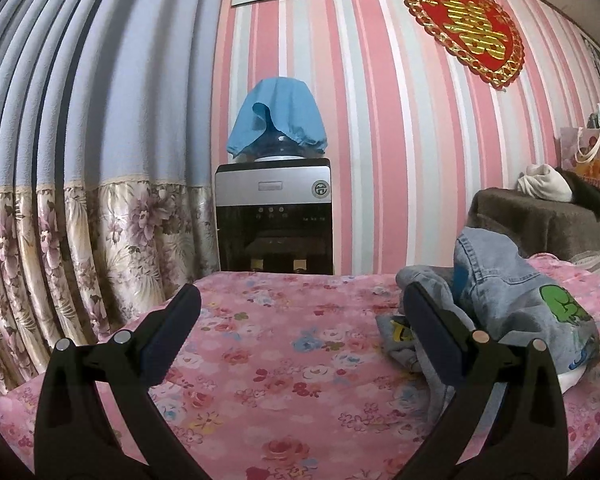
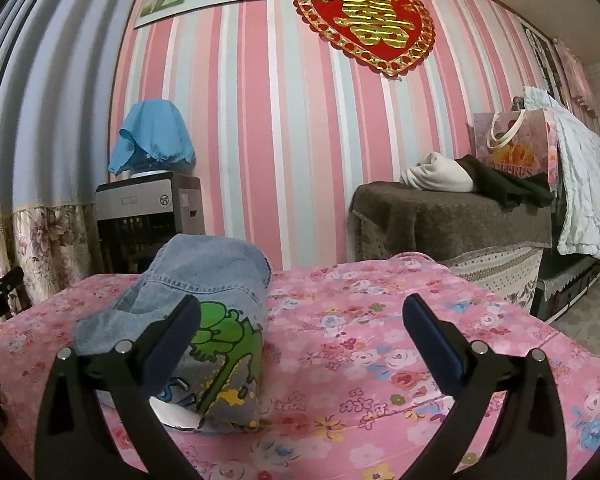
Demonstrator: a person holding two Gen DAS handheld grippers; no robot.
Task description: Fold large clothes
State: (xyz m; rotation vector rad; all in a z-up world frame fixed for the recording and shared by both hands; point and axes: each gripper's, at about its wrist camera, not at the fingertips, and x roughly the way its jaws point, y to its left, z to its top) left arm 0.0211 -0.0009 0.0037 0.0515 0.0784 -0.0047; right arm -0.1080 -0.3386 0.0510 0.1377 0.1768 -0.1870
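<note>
Denim garment point(image 2: 196, 320) beside spread right claw point(image 2: 302, 320)

A: What do the tools look like?
B: The left gripper point(image 1: 302, 312) has two matte black arms with long slots cut in them, round silver rivets at the joints, and dark navy pads point(image 1: 172, 334) on the fingers.
A: And the other one?
B: The right gripper point(image 2: 302, 314) is built the same: black frame, silver rivets, navy pads point(image 2: 432, 344)

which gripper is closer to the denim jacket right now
Hard to separate; perhaps the right. The right gripper has the denim jacket behind its left finger; the left gripper has it behind its right finger.
</note>
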